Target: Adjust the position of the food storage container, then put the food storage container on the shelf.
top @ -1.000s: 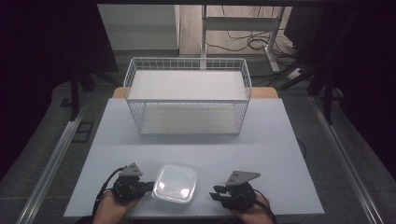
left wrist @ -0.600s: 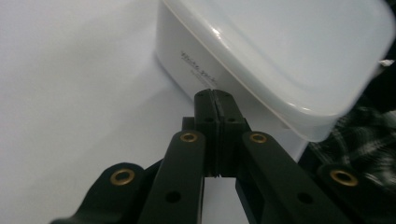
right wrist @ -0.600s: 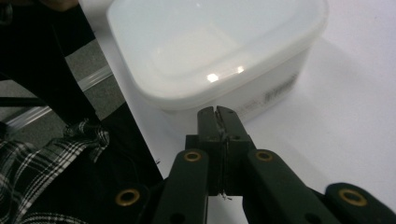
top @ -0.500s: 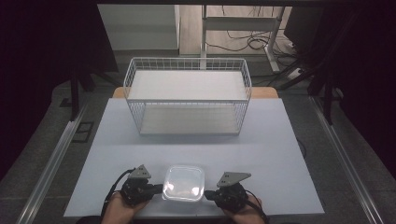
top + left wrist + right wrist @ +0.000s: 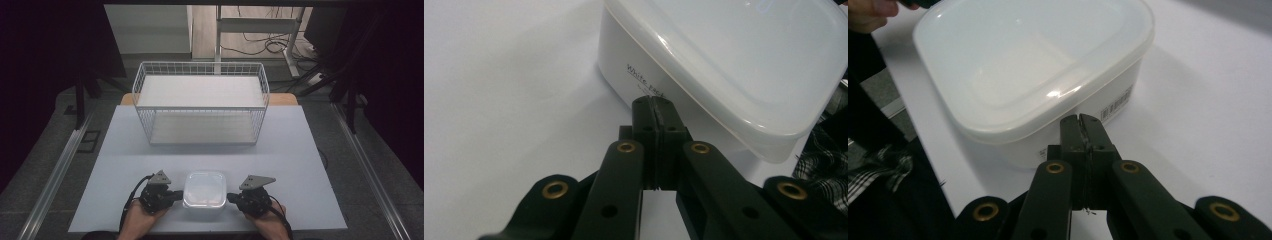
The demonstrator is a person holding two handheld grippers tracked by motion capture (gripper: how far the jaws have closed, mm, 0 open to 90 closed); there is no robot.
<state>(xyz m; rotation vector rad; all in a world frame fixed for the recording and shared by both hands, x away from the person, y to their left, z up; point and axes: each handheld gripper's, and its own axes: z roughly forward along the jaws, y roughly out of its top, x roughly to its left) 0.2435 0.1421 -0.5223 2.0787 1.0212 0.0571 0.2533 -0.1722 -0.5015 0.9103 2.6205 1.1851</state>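
A white plastic box (image 5: 204, 189) with a clear lid sits flat on the table (image 5: 300, 150), close to the near edge and roughly midway across it. In the left gripper view the box (image 5: 724, 75) shows a handwritten label on its side wall; the first word reads "White", and the rest is too small to make out. In the right gripper view the box (image 5: 1033, 75) carries a small printed sticker on the wall that faces the camera.

The left gripper (image 5: 176, 194) lies level at the box's left side, tips pointed at its wall. Its jaws are pressed flat together with nothing between them, and in the left gripper view the gripper (image 5: 654, 102) has its tips right against the wall just below the lid's rim; they look to be touching, though the angle leaves that unsure.

The right gripper (image 5: 231, 197) mirrors it on the box's right side. Its jaws have just finished closing and now meet with nothing caught between them. In the right gripper view the gripper (image 5: 1081, 120) has its tips at the wall under the overhanging lid.

A hand holds each gripper at the table's near edge. Farther back, well apart from the box, a white wire basket (image 5: 200, 107) stands in the middle of the table.
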